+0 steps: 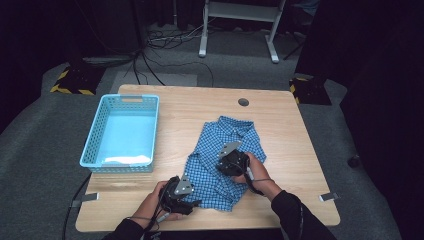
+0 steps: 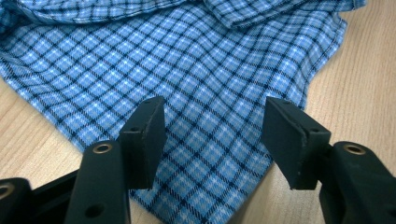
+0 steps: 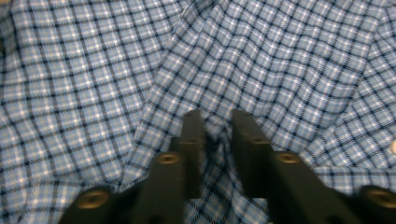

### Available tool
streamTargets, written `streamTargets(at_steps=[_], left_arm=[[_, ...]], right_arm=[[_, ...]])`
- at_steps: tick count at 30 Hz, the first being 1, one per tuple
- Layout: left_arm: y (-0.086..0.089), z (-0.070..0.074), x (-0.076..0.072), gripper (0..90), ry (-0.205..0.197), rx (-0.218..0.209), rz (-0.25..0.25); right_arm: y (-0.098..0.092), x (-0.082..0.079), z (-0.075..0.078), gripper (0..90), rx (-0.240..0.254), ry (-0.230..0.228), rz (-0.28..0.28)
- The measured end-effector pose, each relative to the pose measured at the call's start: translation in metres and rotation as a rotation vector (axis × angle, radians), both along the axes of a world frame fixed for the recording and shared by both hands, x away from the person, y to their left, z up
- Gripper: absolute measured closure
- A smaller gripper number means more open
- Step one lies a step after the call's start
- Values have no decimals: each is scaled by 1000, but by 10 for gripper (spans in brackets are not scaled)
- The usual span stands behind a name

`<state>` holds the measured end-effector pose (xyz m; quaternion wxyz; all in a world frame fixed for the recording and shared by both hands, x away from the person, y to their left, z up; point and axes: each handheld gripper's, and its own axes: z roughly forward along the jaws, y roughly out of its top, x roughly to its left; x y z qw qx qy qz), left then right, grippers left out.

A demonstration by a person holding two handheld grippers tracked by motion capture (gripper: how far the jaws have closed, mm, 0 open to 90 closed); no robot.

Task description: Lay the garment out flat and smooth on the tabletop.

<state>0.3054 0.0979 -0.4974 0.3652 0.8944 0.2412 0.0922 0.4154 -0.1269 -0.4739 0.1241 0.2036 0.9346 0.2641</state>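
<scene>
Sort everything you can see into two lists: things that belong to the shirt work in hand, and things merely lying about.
In the job:
checked shirt, spread on the table
left gripper, jaws apart over the shirt's edge
right gripper, jaws pinching a fold of the shirt

Lying about:
blue basket, at the table's left
cables on the floor
white frame behind the table

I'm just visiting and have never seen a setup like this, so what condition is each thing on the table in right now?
Checked shirt: lying flat on the table, partly folded, collar at the far end.
Left gripper: open, jaws apart over the shirt's near edge, not pinching it.
Right gripper: shut on a pinched fold of the checked shirt.
Blue basket: upright on the table's left side; something pale lies inside.
Table: bears the shirt and basket.
</scene>
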Motion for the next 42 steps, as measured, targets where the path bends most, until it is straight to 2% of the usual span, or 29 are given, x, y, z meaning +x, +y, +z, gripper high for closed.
streamTargets(at_steps=[3,10,15,21,28,34,38,42], left_arm=[[0,-1,0,362,-1,-1,9],[0,-1,0,352,-5,0,10],[-1,-1,0,350,-2,1,17],[-1,0,0,347,-1,6,19],[-3,0,-1,343,2,9,28],[-5,1,-1,337,4,14,39],[-5,1,-2,337,5,19,41],[-6,1,-3,337,5,20,44]], right_arm=[[-3,0,2,841,2,2,7],[-21,-9,17,856,83,-24,10],[-48,-18,37,859,153,-50,5],[-84,-31,50,859,174,-68,-15],[-119,-49,52,860,191,-66,-29],[-139,-62,51,861,202,-57,-43],[-151,-71,48,861,196,-48,-46],[-170,-80,42,860,202,-27,-72]])
